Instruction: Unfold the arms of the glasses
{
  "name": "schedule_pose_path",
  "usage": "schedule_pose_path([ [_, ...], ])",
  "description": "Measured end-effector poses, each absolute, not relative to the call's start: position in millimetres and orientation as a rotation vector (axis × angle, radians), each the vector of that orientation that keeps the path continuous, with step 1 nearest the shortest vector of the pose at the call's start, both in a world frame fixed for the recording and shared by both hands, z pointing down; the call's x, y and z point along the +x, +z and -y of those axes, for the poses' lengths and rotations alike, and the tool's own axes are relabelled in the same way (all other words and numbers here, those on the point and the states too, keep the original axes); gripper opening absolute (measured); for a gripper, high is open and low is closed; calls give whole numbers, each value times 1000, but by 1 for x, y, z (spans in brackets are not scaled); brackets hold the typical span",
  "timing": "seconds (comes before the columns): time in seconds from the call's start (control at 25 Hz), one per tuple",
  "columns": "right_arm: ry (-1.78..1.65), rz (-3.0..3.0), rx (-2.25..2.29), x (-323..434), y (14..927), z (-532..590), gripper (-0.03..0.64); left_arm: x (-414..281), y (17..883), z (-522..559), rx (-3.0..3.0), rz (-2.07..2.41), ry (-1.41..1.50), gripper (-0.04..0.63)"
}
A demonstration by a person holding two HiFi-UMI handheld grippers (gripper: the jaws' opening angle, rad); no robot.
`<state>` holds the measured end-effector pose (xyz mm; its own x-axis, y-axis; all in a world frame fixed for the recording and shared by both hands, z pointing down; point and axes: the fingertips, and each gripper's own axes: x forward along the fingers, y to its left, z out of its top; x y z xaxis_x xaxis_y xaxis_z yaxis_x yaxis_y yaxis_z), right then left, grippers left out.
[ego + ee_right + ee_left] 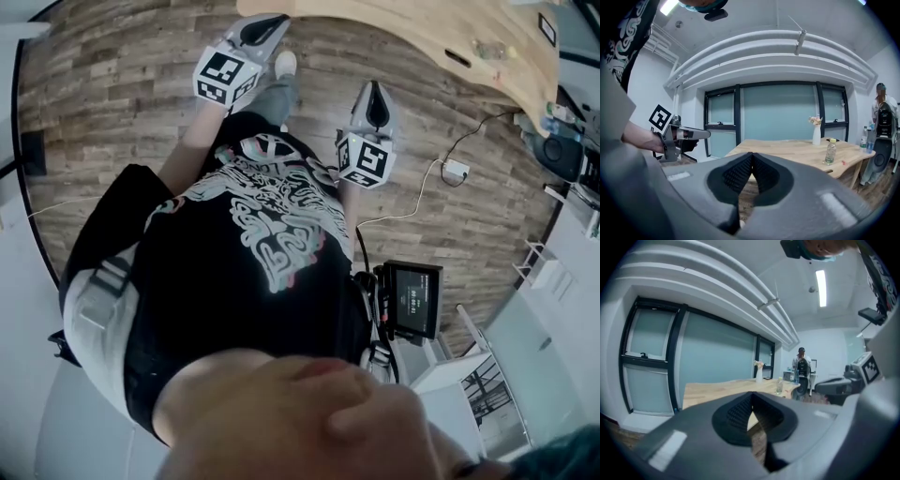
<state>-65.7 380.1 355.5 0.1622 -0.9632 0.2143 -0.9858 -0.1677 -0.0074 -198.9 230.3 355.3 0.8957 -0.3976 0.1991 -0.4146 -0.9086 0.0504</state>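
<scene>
No glasses show in any view. In the head view my left gripper (266, 22) and right gripper (375, 92) are held out over the wood floor, short of the light wooden table (441, 37). The left gripper view has its ribbed pads pressed together at the tips (751, 401), nothing between them. The right gripper (752, 161) is shut the same way and empty. Each gripper view catches the other gripper: the right gripper (843, 383) and the left gripper (680, 135), both in mid-air.
On the table (787, 150) stand a clear bottle (829, 151) and a white vase with flowers (816, 133). A person (801, 366) stands beyond the table's far end. A small monitor (412, 298) and a cable with a plug (456, 171) lie by my right side.
</scene>
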Motion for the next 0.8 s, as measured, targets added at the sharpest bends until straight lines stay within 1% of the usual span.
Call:
schedule_pose_path([
  [0.48, 282, 1983, 2159, 47, 370, -187, 0, -95, 391, -52, 2903, 681, 363, -11],
  [0.68, 339, 1986, 2132, 58, 380, -136, 0, -77, 397, -7, 2914, 650, 431, -11],
  [0.8, 365, 1986, 2098, 70, 396, -111, 0, -56, 416, 10, 2902, 605, 492, -11],
])
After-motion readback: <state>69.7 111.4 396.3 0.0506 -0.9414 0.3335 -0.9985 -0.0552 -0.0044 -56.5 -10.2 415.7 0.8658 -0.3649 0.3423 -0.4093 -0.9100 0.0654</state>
